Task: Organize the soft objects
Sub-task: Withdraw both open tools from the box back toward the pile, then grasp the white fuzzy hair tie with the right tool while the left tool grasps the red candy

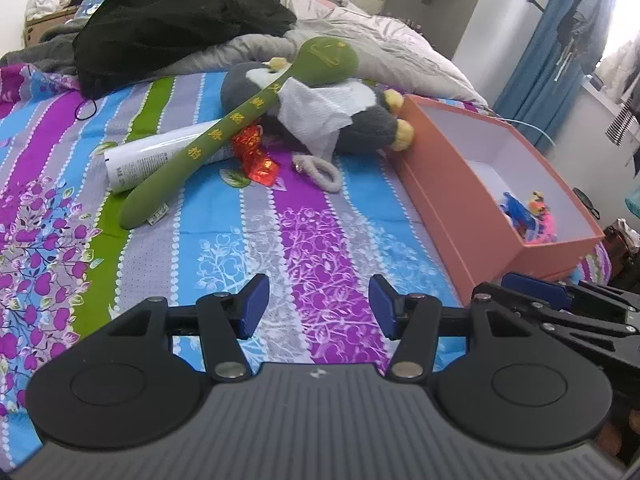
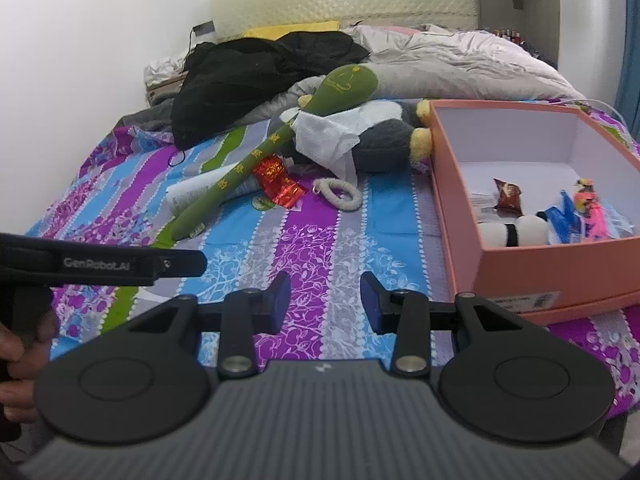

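**Box partly filled, soft pile still on the bed**

While both grippers hang over the striped bedsheet with nothing in them, the sorting looks only begun. The left gripper has its blue pads spread apart, released; the right gripper stands the same way, empty. The orange box sits at the right side of the bed and already holds a few small items at its near end: a small white plush with a black band, a dark red packet and some bright blue and pink bits.

Left outside, near the box's far corner, lies the grey penguin plush, a white tissue draped on it and a long green plush hammer leaning across it. Beside them rest a white tube, a red foil wrapper and a cream hair tie. Most of the work seems to remain.
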`<state>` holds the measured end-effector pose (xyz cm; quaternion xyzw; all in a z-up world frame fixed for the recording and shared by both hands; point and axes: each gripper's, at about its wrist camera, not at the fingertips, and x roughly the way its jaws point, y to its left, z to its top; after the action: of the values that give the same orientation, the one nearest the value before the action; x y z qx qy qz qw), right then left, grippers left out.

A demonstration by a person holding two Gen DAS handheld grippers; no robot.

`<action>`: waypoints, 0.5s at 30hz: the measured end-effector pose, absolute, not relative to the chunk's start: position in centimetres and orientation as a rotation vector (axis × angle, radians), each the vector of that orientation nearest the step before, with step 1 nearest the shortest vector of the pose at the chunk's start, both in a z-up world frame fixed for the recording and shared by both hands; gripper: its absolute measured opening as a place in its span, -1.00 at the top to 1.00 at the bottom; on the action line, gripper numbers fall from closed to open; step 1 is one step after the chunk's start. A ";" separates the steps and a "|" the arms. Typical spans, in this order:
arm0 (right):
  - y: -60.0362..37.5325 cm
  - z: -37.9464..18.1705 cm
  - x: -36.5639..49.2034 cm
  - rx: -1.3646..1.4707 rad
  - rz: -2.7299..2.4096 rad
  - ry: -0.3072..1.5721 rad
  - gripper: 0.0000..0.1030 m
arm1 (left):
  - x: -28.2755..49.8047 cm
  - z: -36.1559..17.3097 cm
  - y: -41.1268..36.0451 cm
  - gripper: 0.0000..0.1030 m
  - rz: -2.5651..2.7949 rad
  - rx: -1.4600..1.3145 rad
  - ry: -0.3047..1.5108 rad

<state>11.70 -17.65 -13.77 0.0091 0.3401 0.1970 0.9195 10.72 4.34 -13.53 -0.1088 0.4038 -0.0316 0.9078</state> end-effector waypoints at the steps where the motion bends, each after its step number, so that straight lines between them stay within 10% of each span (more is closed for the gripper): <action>1: -17.4 -14.1 12.2 0.017 0.409 0.704 0.20 | 11.2 -13.9 4.5 -0.19 -0.058 -0.226 0.840; 15: -14.0 -19.3 21.4 -0.047 0.430 0.740 0.20 | 20.0 -20.1 7.8 -0.19 0.035 -0.253 0.864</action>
<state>21.38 -13.98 -19.27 -0.0229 0.3587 0.2085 0.9096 19.99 7.84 -20.13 -0.1222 0.4174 0.0171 0.9003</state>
